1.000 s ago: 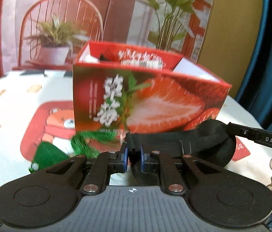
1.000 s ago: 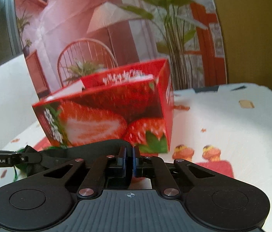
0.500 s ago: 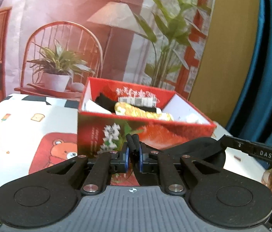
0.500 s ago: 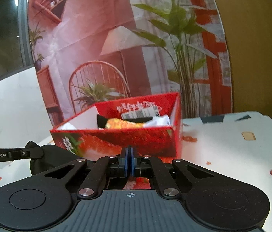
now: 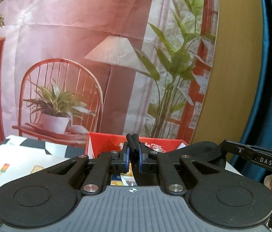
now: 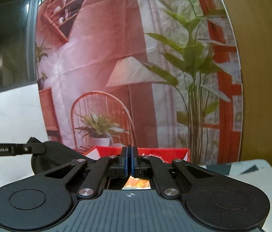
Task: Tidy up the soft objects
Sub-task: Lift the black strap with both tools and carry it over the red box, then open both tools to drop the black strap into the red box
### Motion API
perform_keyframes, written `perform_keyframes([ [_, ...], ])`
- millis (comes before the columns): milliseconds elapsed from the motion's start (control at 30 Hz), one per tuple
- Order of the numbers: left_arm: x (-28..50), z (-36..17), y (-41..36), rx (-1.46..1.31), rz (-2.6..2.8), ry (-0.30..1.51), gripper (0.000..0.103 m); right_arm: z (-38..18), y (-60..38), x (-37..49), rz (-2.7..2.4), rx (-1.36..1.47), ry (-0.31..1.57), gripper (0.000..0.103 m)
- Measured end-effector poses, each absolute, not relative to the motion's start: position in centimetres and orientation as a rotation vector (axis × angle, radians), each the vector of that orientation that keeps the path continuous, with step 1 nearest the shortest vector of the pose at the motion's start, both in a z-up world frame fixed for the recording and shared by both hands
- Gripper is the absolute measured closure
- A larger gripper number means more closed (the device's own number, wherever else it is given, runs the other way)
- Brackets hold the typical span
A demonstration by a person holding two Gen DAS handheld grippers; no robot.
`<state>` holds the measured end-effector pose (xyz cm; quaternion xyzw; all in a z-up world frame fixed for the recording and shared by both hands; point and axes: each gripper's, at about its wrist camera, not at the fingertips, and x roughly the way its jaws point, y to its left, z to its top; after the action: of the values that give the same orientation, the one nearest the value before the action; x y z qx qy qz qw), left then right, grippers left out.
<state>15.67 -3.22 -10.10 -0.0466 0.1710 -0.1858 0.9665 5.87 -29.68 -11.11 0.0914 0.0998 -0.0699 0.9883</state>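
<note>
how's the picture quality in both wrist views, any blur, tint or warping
Left wrist view: sharp on the left gripper and the black fabric it pinches, pinkish haze over the printed backdrop, fisheye bending the blue curtain. Right wrist view: softer overall, right gripper clear, red box slightly blurred, dark window underexposed.

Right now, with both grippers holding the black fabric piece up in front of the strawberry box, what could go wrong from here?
1. The left gripper pinches only a thin bunched edge of the black fabric piece; it might slip out.
2. The red box already holds items, so the fabric may drape over its rim rather than settle inside.
3. In the right wrist view, the right gripper shows almost no fabric between its pads; that hold looks thin.
</note>
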Motion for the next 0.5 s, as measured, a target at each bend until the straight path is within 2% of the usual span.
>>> perform_keyframes([
  [500, 23.8, -14.6, -5.8, 0.000, -0.351, 0.492, 0.093, -16.1, -32.7, 13.6, -0.219, 0.143, 0.358, 0.100],
])
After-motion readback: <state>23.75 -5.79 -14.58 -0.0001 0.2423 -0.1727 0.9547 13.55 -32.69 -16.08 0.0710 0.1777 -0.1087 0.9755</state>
